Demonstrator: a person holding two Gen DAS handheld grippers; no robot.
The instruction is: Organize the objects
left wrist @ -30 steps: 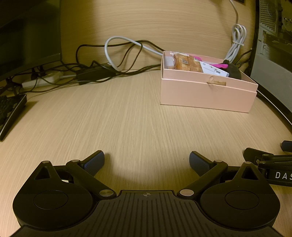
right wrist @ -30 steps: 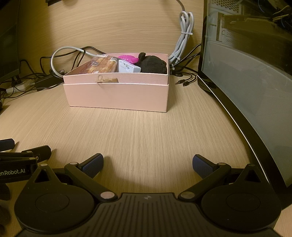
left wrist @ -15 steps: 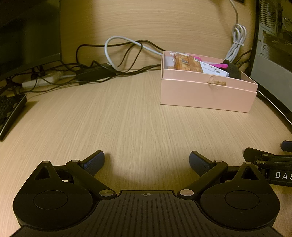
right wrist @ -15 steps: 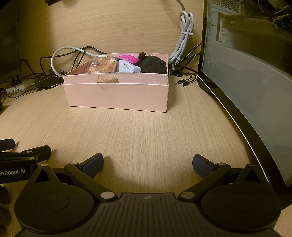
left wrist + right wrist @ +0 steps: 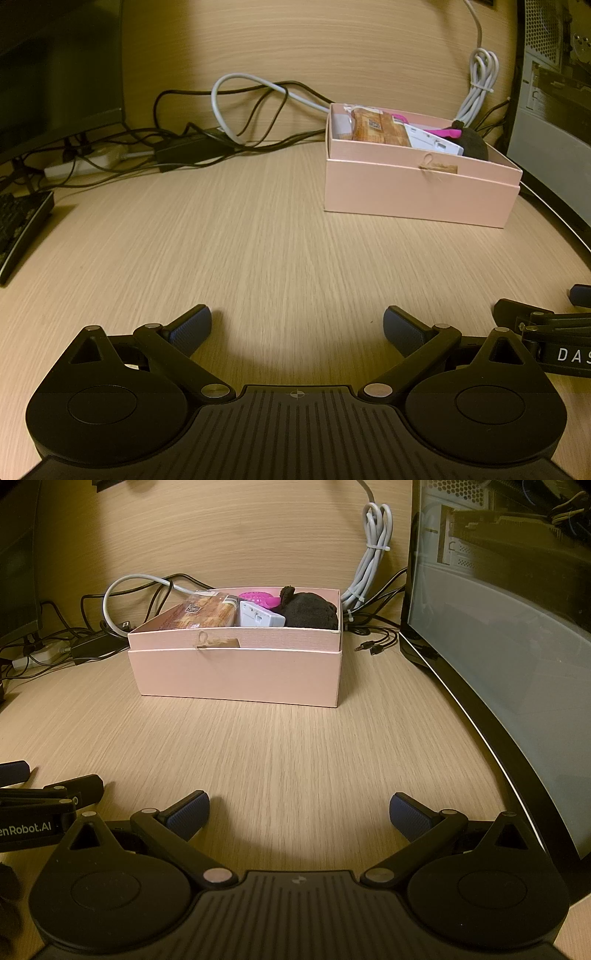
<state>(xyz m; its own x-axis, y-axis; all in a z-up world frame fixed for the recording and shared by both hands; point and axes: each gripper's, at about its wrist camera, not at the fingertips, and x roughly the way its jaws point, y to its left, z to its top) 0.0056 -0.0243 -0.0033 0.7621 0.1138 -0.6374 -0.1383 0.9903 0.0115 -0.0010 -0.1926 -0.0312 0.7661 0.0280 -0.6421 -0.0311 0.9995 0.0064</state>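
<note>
A pink open box (image 5: 417, 192) (image 5: 236, 675) stands on the wooden desk, well ahead of both grippers. Inside it lie a brown printed packet (image 5: 199, 613) (image 5: 376, 127), a white plastic item (image 5: 258, 616) (image 5: 432, 142), a magenta piece (image 5: 256, 598) (image 5: 441, 132) and a black cloth lump (image 5: 310, 609) (image 5: 474, 144). My left gripper (image 5: 297, 325) is open with nothing between its fingers, low over the desk. My right gripper (image 5: 299, 810) is open and empty too, beside the left one, whose side shows at the left edge of the right wrist view.
Tangled black and grey cables (image 5: 236, 118) and a power strip (image 5: 74, 168) lie along the back wall. A curved monitor (image 5: 498, 635) stands at the right, a keyboard corner (image 5: 18, 229) at the far left. A bundled grey cable (image 5: 373, 554) hangs behind the box.
</note>
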